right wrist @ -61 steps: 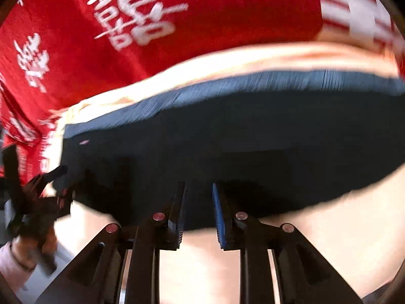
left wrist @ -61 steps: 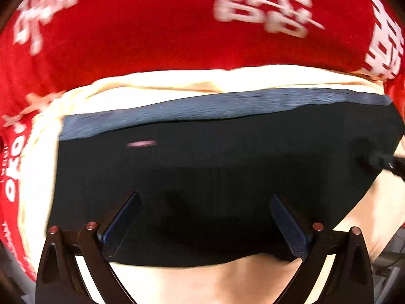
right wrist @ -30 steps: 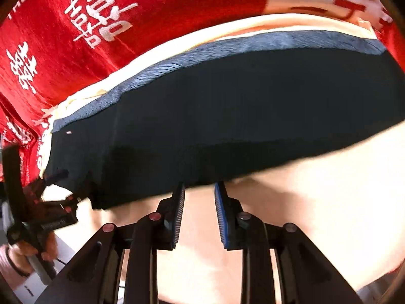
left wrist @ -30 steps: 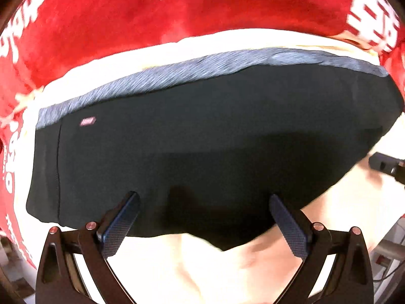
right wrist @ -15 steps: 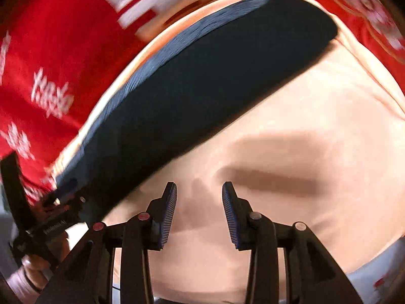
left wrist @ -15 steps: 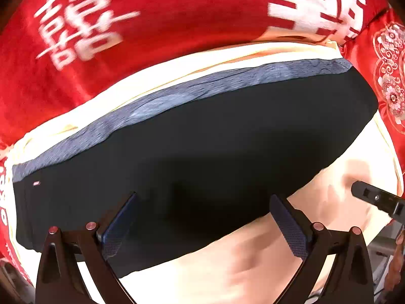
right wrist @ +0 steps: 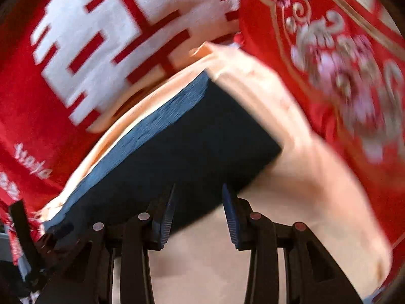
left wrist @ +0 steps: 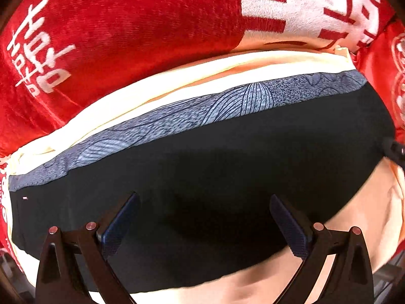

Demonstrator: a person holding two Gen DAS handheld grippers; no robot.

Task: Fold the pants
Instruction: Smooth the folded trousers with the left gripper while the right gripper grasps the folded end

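Observation:
The dark pants [left wrist: 202,177] lie folded flat on a cream cloth [left wrist: 367,202], with a blue-grey patterned waistband [left wrist: 227,106] along their far edge. My left gripper [left wrist: 203,198] hovers over the middle of the pants, wide open and holding nothing. In the right wrist view, the right end of the pants [right wrist: 189,147] shows as a dark corner. My right gripper [right wrist: 198,190] stands over their near edge close to that corner. Its jaws are partly apart, the pads pressing on nothing. This view is blurred.
A red blanket [left wrist: 126,38] with large white characters lies under and beyond the cream cloth [right wrist: 291,190]. A red embroidered cushion [right wrist: 341,63] borders the right side. The other gripper's dark frame [right wrist: 25,240] shows at the lower left of the right wrist view.
My right gripper's jaws have widened; it swung to the right end of the pants and rolled. The left gripper slid right along the pants, staying wide open. The pants lie unmoved.

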